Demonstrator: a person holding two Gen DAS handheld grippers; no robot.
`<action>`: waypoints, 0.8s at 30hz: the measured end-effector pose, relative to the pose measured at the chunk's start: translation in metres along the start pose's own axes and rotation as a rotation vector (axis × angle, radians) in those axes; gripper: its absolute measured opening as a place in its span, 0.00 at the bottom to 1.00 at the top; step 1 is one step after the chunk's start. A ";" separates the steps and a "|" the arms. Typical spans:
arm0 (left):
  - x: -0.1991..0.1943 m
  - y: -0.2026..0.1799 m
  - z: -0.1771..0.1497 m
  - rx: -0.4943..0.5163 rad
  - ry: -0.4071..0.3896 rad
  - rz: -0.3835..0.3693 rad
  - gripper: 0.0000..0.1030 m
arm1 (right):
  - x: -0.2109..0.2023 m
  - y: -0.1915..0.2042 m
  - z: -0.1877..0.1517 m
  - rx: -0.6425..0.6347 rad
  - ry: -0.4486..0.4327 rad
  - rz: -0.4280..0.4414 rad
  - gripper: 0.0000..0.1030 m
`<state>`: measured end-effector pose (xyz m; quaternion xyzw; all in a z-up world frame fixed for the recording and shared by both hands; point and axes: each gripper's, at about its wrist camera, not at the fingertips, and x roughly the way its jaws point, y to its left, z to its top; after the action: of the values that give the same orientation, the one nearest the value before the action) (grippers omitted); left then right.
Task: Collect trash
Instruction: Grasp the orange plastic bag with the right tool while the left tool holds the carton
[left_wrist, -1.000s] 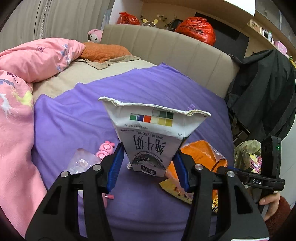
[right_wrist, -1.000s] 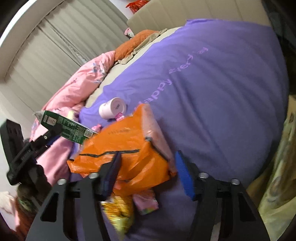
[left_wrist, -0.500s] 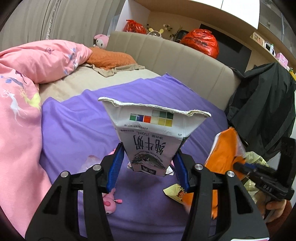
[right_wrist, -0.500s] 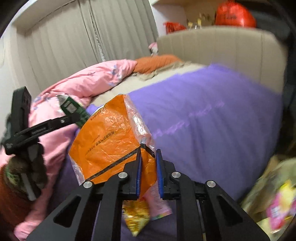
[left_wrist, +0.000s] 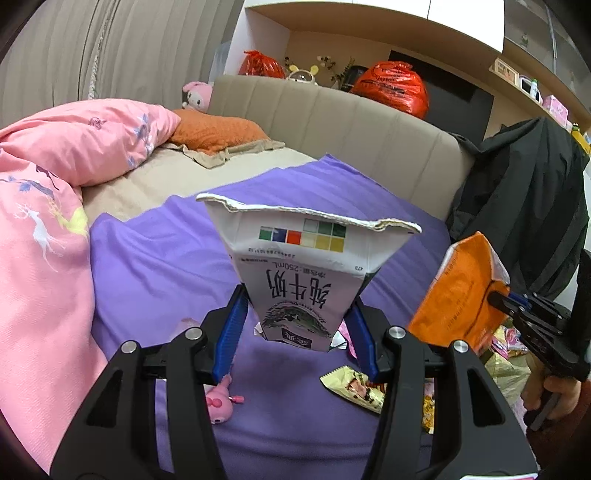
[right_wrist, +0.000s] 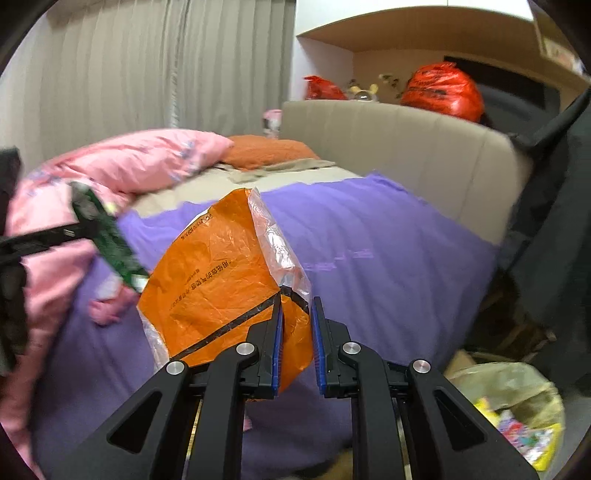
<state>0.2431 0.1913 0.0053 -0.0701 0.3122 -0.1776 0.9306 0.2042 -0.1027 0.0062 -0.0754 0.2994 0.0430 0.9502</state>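
**Much of the bed clutter sits out of my sight**

My left gripper (left_wrist: 297, 332) hides the base of the milk carton (left_wrist: 303, 273) behind its blue pads, and its black arms cover part of the yellow wrapper (left_wrist: 351, 382) and the pink toy (left_wrist: 219, 400). In my right wrist view the carton (right_wrist: 107, 236) blurs to a green smear, its print unreadable. The orange bag (right_wrist: 221, 291) masks the bedding behind it. The trash bag (right_wrist: 517, 406) is cut off near the frame's edge, its contents too soft to name.
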 end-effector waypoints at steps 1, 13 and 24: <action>0.001 -0.002 -0.001 0.001 0.008 -0.002 0.48 | 0.004 0.000 -0.002 -0.020 0.016 -0.037 0.14; 0.020 0.001 -0.014 0.000 0.070 -0.003 0.48 | 0.039 0.015 -0.038 0.069 0.134 0.295 0.42; 0.023 0.006 -0.015 -0.025 0.074 0.041 0.48 | 0.052 0.023 -0.040 0.147 0.122 0.423 0.57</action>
<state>0.2526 0.1882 -0.0210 -0.0687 0.3499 -0.1570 0.9210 0.2216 -0.0844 -0.0588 0.0559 0.3679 0.2144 0.9031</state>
